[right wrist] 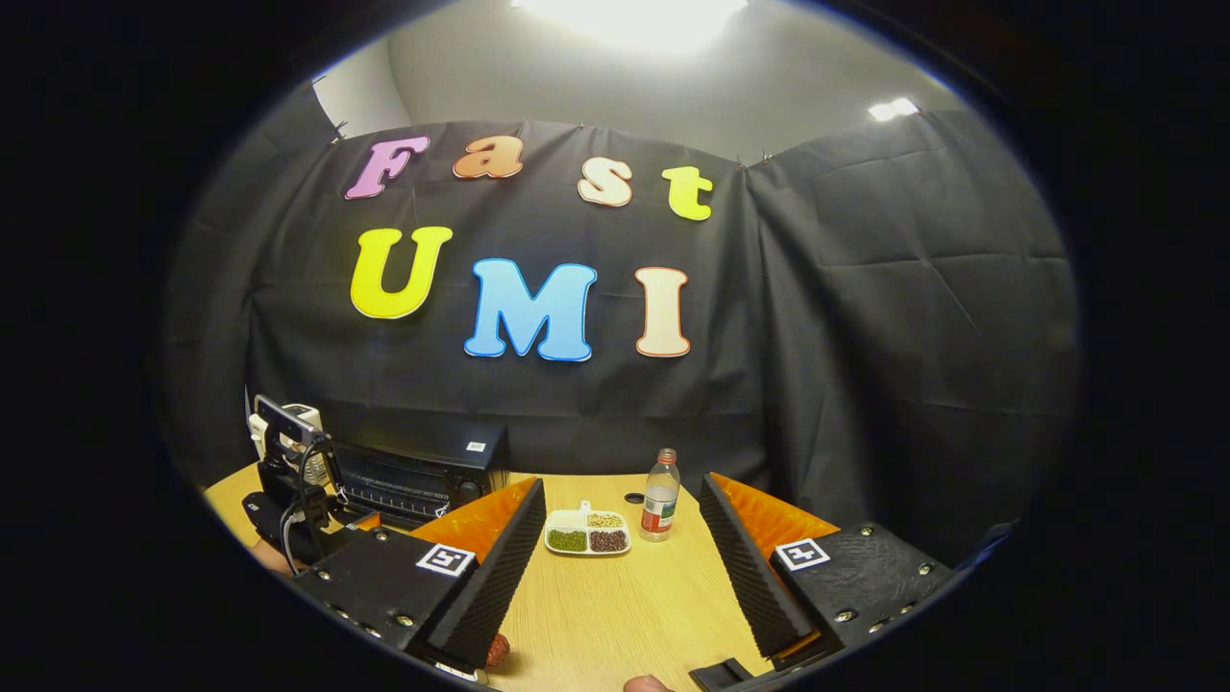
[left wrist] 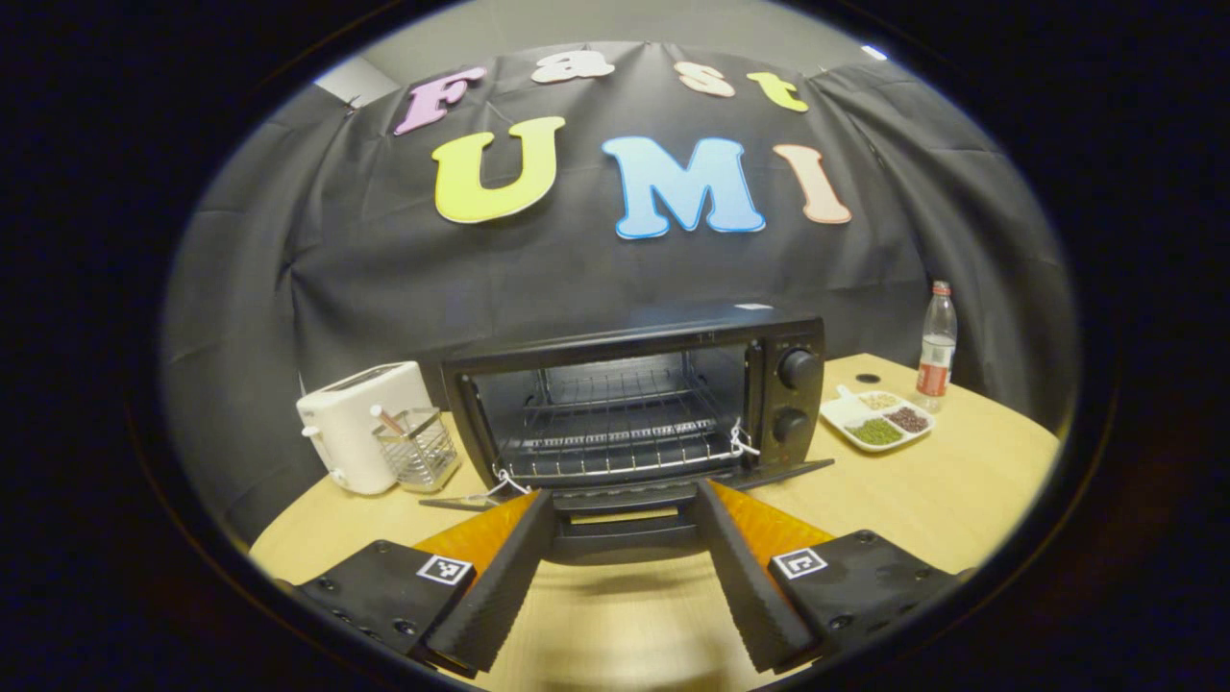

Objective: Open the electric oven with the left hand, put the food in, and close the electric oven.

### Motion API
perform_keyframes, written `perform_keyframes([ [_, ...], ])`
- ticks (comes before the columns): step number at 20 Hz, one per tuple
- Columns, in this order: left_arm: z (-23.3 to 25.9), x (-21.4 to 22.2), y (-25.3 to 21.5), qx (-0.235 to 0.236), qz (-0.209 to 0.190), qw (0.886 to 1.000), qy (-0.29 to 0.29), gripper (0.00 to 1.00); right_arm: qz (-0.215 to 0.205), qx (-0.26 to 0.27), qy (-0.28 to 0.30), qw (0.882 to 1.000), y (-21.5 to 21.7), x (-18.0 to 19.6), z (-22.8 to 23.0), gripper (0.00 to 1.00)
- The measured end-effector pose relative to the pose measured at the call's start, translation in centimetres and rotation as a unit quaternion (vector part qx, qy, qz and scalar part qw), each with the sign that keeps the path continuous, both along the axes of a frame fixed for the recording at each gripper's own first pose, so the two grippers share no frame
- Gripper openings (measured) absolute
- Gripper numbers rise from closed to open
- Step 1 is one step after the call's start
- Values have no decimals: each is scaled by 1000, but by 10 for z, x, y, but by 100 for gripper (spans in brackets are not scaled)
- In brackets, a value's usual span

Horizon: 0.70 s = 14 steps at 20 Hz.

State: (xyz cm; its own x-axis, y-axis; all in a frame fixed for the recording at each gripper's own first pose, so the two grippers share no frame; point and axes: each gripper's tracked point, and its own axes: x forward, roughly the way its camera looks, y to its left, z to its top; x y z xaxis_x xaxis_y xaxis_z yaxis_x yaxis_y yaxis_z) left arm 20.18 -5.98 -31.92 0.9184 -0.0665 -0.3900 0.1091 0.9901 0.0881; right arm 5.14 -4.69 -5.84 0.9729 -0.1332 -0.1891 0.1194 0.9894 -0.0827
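The left claw (left wrist: 625,524) stands open and empty just before the lowered door (left wrist: 629,490) of the electric oven (left wrist: 639,399), whose wire rack (left wrist: 615,437) lies bare. The right claw (right wrist: 623,567) is likewise open, holding nothing, facing a divided dish (right wrist: 587,533) of beans beside a bottle (right wrist: 660,495) on the surface (right wrist: 615,615). It should grip the dish by its rim, keep it level, and clear the door on the way to the rack.

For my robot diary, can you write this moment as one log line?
oven: door down | rack: bare | left gripper: open | right gripper: open

Black-draped booth wall (right wrist: 865,317); wooden table (right wrist: 625,605)
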Motion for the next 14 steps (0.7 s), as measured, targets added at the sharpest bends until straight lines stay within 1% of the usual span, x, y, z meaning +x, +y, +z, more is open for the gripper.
perform_keyframes([
  [4,-19,-13,-1,3,2,1000,21,98,0,-3,5,1000,-5,-6,-3,98],
  [5,-25,-17,-2,4,2,1000,27,100,0,-3,6,1000,-5,-6,-3,98],
  [6,-30,-21,-2,6,1,999,34,98,1,-2,7,1000,-6,-7,-3,98],
  [7,-38,-24,-3,10,0,999,43,98,1,-2,9,1000,-6,-8,-5,98],
  [8,-44,-27,-3,16,1,999,51,100,2,-1,11,1000,-6,-9,-6,98],
  [9,-48,-30,-2,18,2,998,55,93,3,-1,13,1000,-7,-11,-7,98],
  [10,-50,-31,-3,16,2,998,57,100,5,-2,14,1000,-6,-12,-7,98],
  [11,-49,-35,-4,13,2,998,56,98,7,-2,15,1000,-5,-14,-8,98],
  [14,-46,-44,-10,9,1,998,58,98,22,-1,23,999,1,-14,-15,98],
])
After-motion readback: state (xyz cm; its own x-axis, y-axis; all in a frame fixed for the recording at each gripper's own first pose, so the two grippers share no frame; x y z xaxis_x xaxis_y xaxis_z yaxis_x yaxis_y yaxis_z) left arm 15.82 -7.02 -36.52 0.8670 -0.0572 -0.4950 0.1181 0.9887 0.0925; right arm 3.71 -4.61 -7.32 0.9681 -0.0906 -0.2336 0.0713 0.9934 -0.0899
